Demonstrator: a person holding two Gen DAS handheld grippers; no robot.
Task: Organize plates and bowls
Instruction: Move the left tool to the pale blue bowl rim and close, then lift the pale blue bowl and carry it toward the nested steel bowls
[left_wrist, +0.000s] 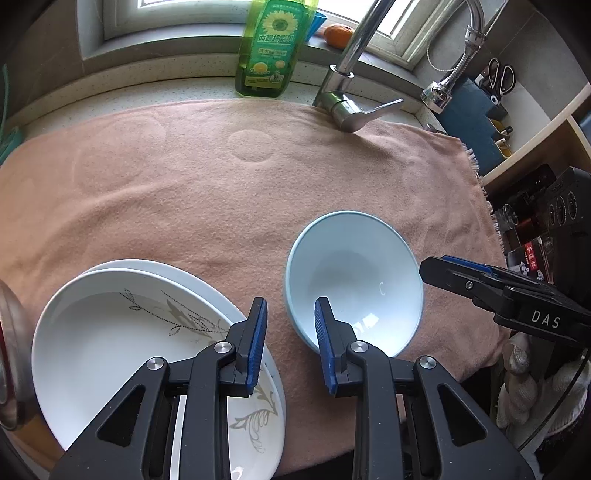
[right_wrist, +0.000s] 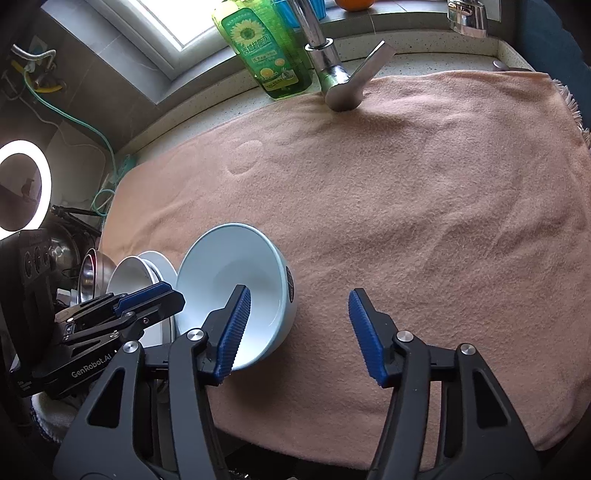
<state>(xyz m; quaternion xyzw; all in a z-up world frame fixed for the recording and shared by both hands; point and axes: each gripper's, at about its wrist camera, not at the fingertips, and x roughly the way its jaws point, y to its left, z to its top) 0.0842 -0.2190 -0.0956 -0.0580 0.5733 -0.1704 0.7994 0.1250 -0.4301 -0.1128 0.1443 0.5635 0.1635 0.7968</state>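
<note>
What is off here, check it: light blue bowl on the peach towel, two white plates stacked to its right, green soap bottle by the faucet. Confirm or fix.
One thing is wrong: the two white plates are stacked to the left of the light blue bowl, not its right, as the left wrist view shows. The bowl does sit on the peach towel, and the green soap bottle stands by the faucet.

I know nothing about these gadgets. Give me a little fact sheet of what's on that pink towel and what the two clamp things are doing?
surface: pink towel spread below a faucet
bowl: pale blue bowl, upright, empty
plates: two white plates stacked, left of the bowl
left gripper: over the gap between plates and bowl, nothing between its pads
right gripper: open, at the bowl's right side, not gripping
behind: green soap bottle
</note>
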